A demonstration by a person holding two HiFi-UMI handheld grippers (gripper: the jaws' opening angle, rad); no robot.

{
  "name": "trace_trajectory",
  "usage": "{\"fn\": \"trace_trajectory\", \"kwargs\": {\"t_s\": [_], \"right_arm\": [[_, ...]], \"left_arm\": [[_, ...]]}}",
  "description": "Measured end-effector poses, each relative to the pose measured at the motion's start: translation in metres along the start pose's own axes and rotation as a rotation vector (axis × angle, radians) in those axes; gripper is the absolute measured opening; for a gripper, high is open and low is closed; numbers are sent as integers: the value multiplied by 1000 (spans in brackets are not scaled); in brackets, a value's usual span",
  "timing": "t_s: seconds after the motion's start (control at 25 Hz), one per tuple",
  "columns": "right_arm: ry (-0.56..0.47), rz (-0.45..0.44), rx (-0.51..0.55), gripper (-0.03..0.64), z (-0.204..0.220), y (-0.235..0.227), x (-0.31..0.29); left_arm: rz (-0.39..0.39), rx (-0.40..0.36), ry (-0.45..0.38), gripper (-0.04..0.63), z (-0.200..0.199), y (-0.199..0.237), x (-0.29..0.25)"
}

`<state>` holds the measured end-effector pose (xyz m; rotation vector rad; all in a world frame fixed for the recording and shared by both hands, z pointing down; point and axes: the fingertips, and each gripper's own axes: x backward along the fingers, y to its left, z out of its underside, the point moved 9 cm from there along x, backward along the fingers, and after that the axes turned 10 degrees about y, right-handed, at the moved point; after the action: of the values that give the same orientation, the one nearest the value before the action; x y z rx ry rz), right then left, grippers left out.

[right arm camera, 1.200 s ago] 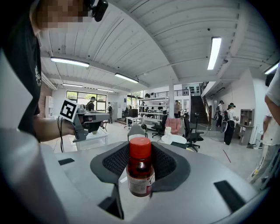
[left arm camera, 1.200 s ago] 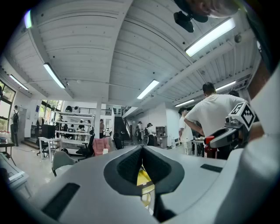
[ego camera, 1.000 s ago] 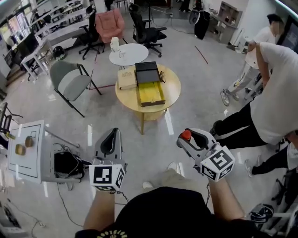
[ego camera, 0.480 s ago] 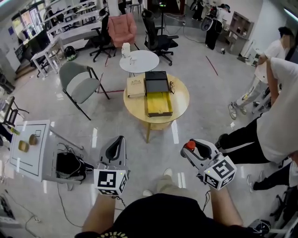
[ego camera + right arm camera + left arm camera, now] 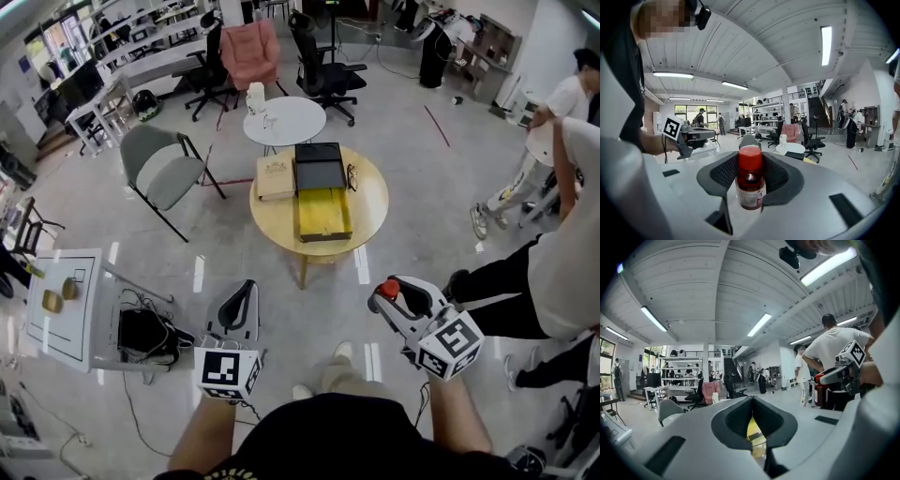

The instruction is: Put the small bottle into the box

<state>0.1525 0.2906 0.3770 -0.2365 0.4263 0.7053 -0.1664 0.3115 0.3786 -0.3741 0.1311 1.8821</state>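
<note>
One small bottle (image 5: 750, 179), red screw cap, dark red contents, white paper label around the lower body. The label carries dark print, too small to read. The bottle stands upright between the pads of the right gripper (image 5: 394, 296), clamped on both sides at body height, with the cap clear above the pads. In the head view only the red cap shows at the front of this gripper, which is held low at the person's right, above bare grey floor.

Left gripper (image 5: 752, 402): pads pressed together at the tips, nothing between them; a narrow slit lower down shows only yellow behind it. It is held level with the right gripper and well apart from it. Each gripper carries a cube with black-and-white square markers, with no letters on them.

The box (image 5: 324, 214), open and with a yellow interior, lies on a round wooden table (image 5: 372, 200) ahead of both grippers, well apart from the bottle. A black tray or lid (image 5: 320, 166) touches its far edge. A tan flat box (image 5: 275, 177) lies just left of the black piece; its top print is unreadable. A pair of glasses (image 5: 352, 175) sits just right of the black piece.

Behind, a smaller white round table (image 5: 284, 120). A grey chair (image 5: 161, 172) stands to the left.
</note>
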Motion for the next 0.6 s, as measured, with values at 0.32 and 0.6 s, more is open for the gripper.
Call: {"fn": "trace_trajectory", "kwargs": {"t_s": [0.32, 0.6], "right_arm": [[33, -34, -20, 163, 0, -35, -20], [36, -40, -21, 163, -12, -66, -32]], "left_arm": [[15, 26, 31, 18, 1, -3, -45], [28, 33, 29, 18, -12, -2, -87]]}}
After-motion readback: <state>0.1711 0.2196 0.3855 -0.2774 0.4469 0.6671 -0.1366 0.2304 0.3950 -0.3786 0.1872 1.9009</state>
